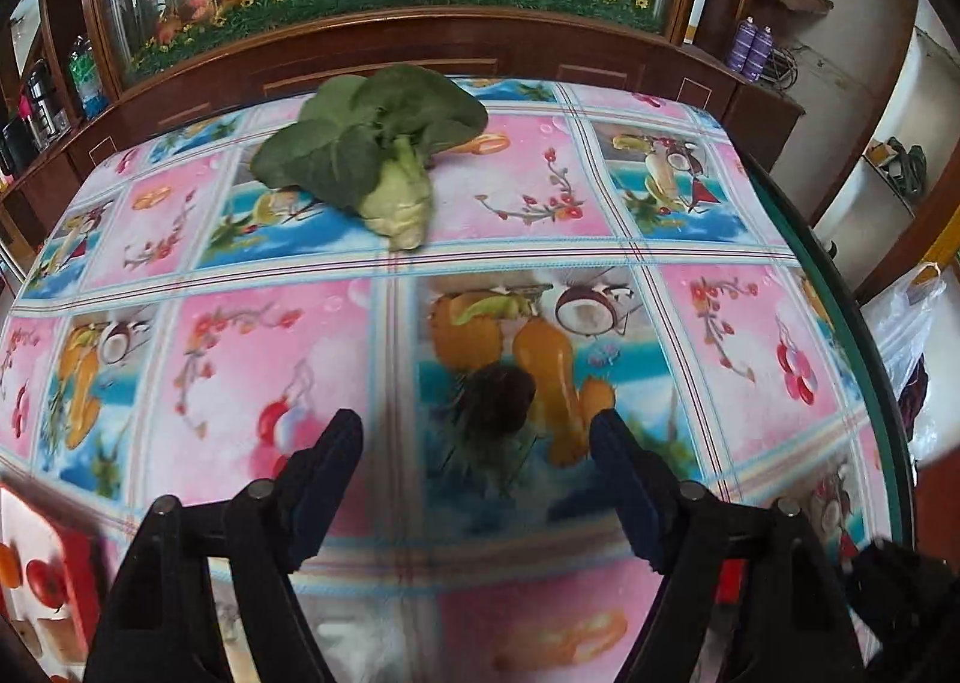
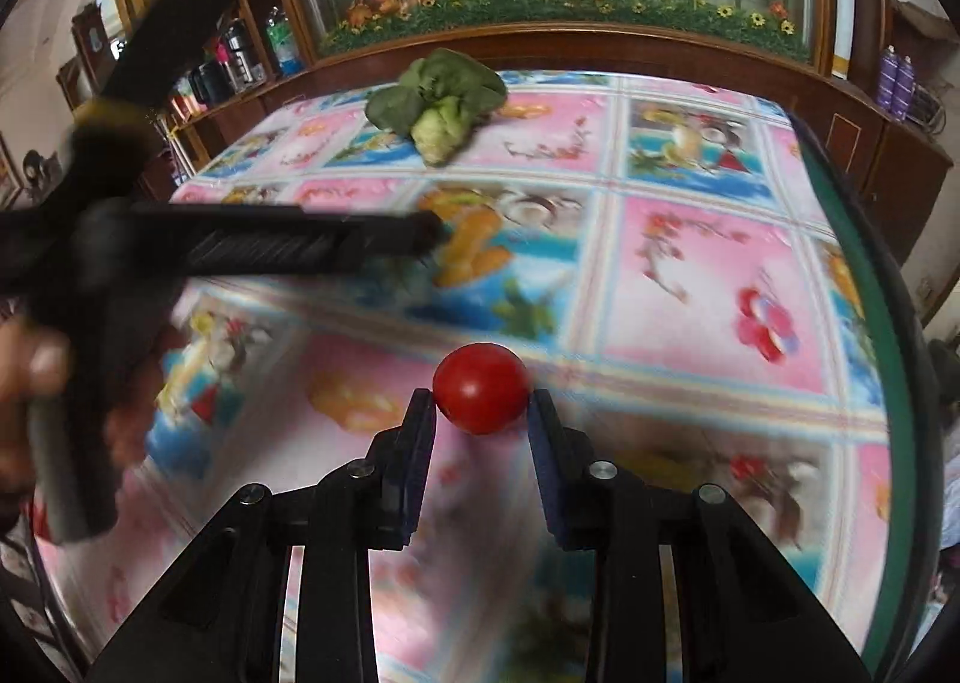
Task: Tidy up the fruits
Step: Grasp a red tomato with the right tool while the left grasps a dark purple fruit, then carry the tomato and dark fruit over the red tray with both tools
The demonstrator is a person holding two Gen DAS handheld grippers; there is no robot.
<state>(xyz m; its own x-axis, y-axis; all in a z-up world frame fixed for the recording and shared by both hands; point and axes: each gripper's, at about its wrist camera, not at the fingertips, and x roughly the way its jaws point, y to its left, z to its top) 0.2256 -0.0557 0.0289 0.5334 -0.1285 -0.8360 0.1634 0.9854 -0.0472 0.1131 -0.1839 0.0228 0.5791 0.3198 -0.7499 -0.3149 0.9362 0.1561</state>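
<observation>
In the right wrist view, my right gripper (image 2: 480, 401) is shut on a small red tomato (image 2: 480, 388) and holds it above the table. My left gripper (image 1: 477, 431) is open and empty over the table's near middle. The left gripper also shows in the right wrist view as a dark blurred shape (image 2: 270, 245) at the left, held by a hand. A leafy green vegetable with a pale stem (image 1: 384, 161) lies at the far middle of the table; it also shows in the right wrist view (image 2: 441, 104).
The table wears a pink and blue fruit-print cloth (image 1: 540, 203) under glass with a green edge (image 1: 840, 311) on the right. A red-and-white box or card with a tomato picture (image 1: 42, 575) lies at the near left. A wooden cabinet (image 1: 390, 47) stands behind.
</observation>
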